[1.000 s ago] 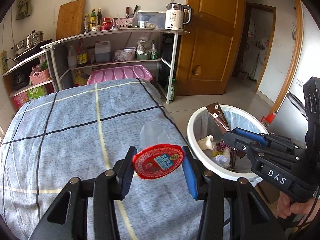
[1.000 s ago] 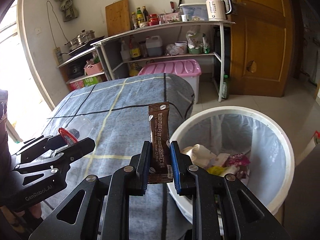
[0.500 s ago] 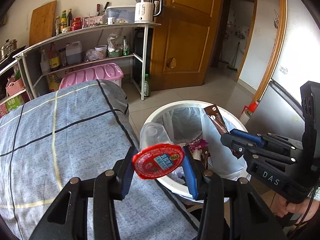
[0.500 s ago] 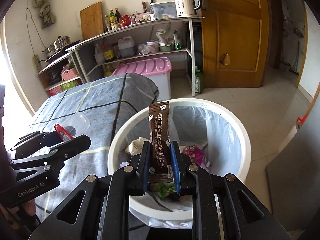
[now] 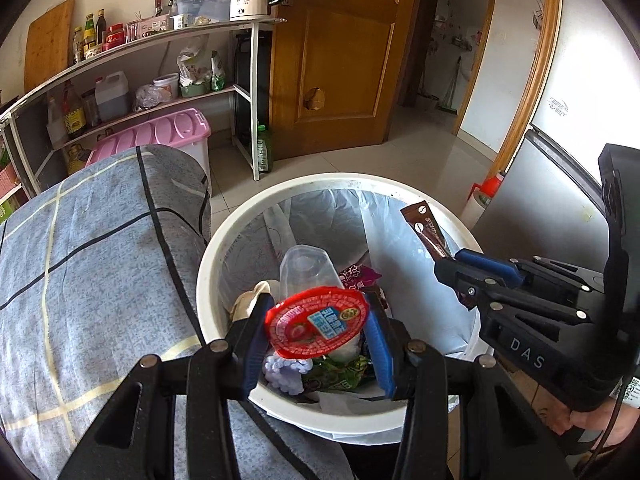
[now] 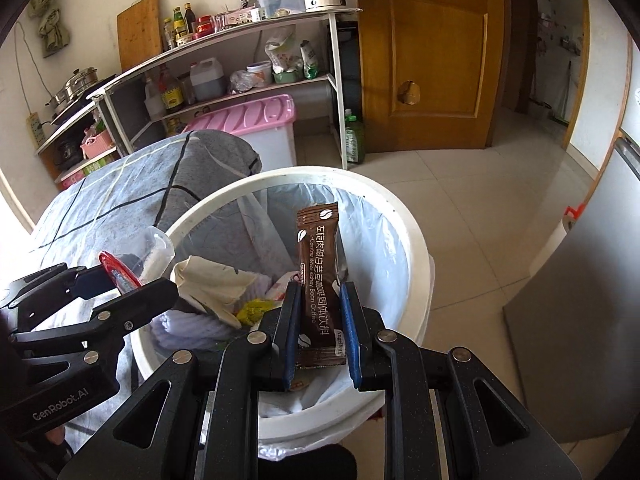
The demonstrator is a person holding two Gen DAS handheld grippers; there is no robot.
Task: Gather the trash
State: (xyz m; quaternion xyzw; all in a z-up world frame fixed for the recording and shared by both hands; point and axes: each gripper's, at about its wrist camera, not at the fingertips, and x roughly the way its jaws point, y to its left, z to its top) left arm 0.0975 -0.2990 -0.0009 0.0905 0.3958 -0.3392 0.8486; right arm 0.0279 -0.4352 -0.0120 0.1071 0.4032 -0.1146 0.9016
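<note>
Holding over the white bin (image 5: 216,264), our left gripper (image 5: 316,320) pinches a jelly cup (image 5: 308,276), our right gripper (image 6: 319,320) a coffee sachet (image 6: 318,280)

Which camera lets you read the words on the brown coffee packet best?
The right wrist view. There the coffee packet stands upright in the right gripper, its printed face toward the camera. The left wrist view shows the packet only small and slanted off at the side, above the trash bin.
</note>
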